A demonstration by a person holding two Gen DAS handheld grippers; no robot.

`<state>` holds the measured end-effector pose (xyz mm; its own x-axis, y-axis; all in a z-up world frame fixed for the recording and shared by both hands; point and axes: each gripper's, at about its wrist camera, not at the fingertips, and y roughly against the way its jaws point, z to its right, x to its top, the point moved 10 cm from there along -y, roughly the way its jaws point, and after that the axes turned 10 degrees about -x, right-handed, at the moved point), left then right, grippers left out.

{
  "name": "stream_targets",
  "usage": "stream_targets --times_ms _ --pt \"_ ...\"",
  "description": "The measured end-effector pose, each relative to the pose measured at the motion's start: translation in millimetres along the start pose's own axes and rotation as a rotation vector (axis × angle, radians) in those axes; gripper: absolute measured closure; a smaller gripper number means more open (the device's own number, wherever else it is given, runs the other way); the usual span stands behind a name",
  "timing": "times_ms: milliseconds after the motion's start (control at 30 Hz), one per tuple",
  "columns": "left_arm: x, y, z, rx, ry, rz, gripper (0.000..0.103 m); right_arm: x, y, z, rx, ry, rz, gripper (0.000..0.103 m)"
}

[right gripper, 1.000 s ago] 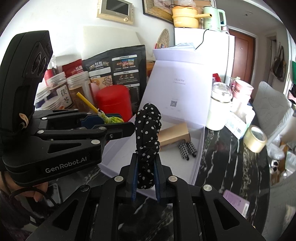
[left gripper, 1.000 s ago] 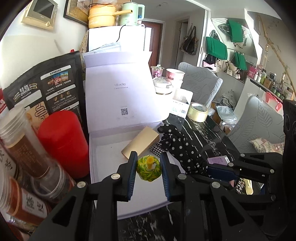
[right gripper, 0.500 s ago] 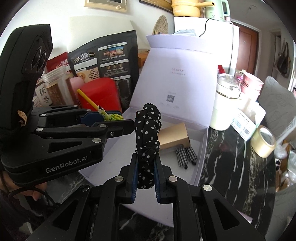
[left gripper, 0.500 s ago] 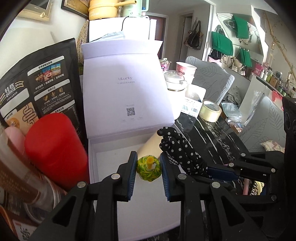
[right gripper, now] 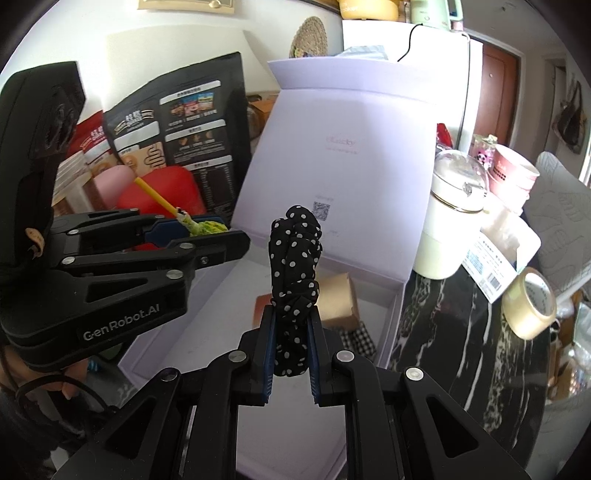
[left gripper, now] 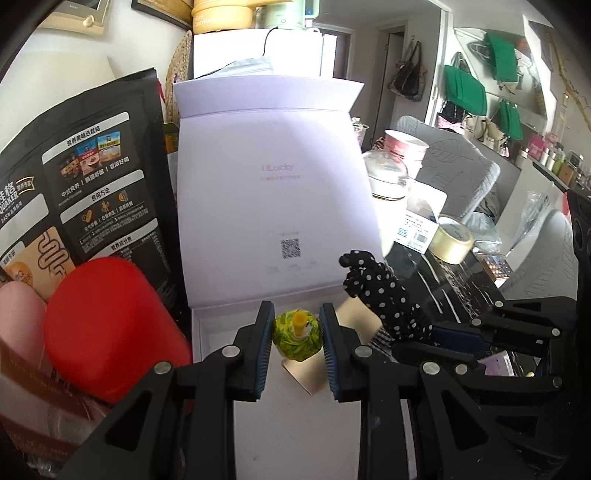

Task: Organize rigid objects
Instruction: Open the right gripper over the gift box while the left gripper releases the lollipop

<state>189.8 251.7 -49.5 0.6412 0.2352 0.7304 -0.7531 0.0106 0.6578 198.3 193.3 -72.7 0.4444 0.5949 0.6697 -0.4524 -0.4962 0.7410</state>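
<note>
Clamping a yellow-green tufted toy [left gripper: 296, 335], the left claw [left gripper: 296, 341] hangs over the open white box [left gripper: 295, 424], while the right claw [right gripper: 291, 345] pinches a black polka-dot fabric bundle [right gripper: 294, 284] beside it. With 2 claws crowding 1 box, I judge they could collide, or the limp bundle could drape over the tan carton [right gripper: 338, 302] inside.

From my feed I see a black marble tabletop with white veins [right gripper: 461, 332] in daylight. Behind it stands a white wall [right gripper: 177, 48] and a white fridge [left gripper: 258, 51] topped by a yellow cooking pot [left gripper: 221, 16]. Grey leaf-patterned chairs [left gripper: 458, 166] sit alongside; green handbags [left gripper: 463, 88] hang beyond, near a brown wooden door [right gripper: 496, 85].
</note>
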Motion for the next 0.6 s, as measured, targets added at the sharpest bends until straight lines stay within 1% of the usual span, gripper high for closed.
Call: stream_targets --times_ms 100,200,300,433,600 --pt "3.1 -8.6 -7.8 0.019 0.012 -0.013 0.078 4.9 -12.0 6.2 -0.001 -0.006 -0.023 0.088" --pt "3.6 -23.7 -16.1 0.029 0.026 -0.049 0.078 6.4 -23.6 10.2 0.009 -0.013 -0.052 0.088" --pt "1.2 -36.3 -20.1 0.022 0.031 -0.086 0.078 5.6 -36.4 12.6 0.016 -0.017 -0.093 0.088" --pt "-6.7 -57.0 -27.5 0.012 0.053 -0.156 0.078 1.3 -53.1 15.4 0.023 -0.026 -0.145 0.088" --pt "-19.4 -75.4 -33.9 0.007 0.068 -0.215 0.078 -4.1 -69.2 16.9 0.022 -0.031 -0.183 0.088"
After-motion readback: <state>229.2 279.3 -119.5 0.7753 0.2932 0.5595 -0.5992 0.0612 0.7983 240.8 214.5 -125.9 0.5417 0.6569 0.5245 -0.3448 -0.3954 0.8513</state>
